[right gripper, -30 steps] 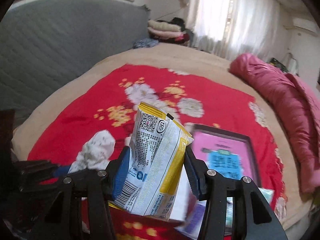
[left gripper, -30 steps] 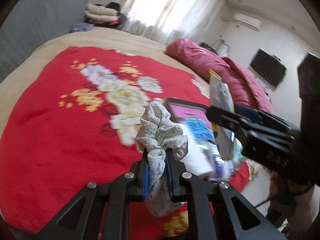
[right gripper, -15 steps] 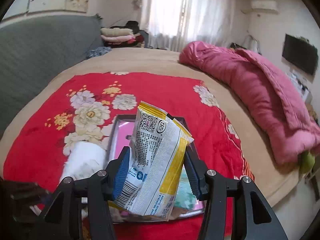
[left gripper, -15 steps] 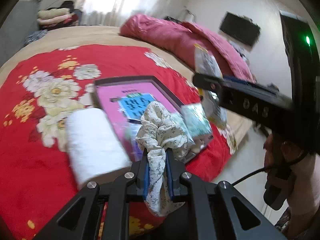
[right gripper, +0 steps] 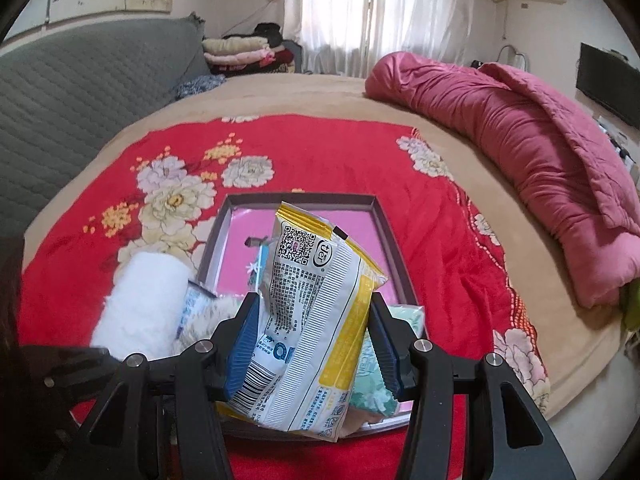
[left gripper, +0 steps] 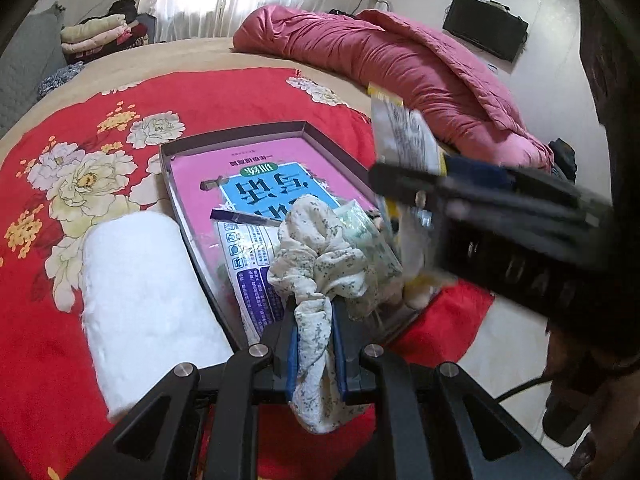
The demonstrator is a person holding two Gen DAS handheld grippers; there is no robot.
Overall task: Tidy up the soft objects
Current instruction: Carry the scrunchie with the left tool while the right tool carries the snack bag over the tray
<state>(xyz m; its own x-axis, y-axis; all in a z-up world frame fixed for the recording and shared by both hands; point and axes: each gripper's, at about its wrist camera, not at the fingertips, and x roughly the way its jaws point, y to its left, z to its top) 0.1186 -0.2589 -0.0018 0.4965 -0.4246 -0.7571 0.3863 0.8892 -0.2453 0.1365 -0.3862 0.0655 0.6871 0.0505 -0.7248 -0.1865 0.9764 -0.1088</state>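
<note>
Pinching a floral fabric scrunchie [left gripper: 320, 264] tight between its blue pads, the left gripper [left gripper: 314, 344] has its jaws almost fully closed, with cloth bunched above them and a tail hanging below; a thin, limp thing needs that narrow squeeze to stay put. Beside it, to its right, the right gripper [right gripper: 308, 340] stands about half open, its pads pressing the sides of a crinkled yellow-and-white packet [right gripper: 312, 312], which is bulky enough to fill that wider gap.

Both grippers tilt steeply downward and hang over the near end of a shallow dark tray [left gripper: 240, 130] with a pink lining, which I judge to be the collecting place. Directly beneath the scrunchie lie a clear printed packet [left gripper: 248, 264] and a pale green pack [right gripper: 376, 384], already in the tray. Left of the left gripper, outside the tray wall, a rolled white towel [left gripper: 136, 288] rests on the red floral blanket [left gripper: 48, 360]. Farther out, a pink quilt [right gripper: 540, 168] lies along the bed's edge.
</note>
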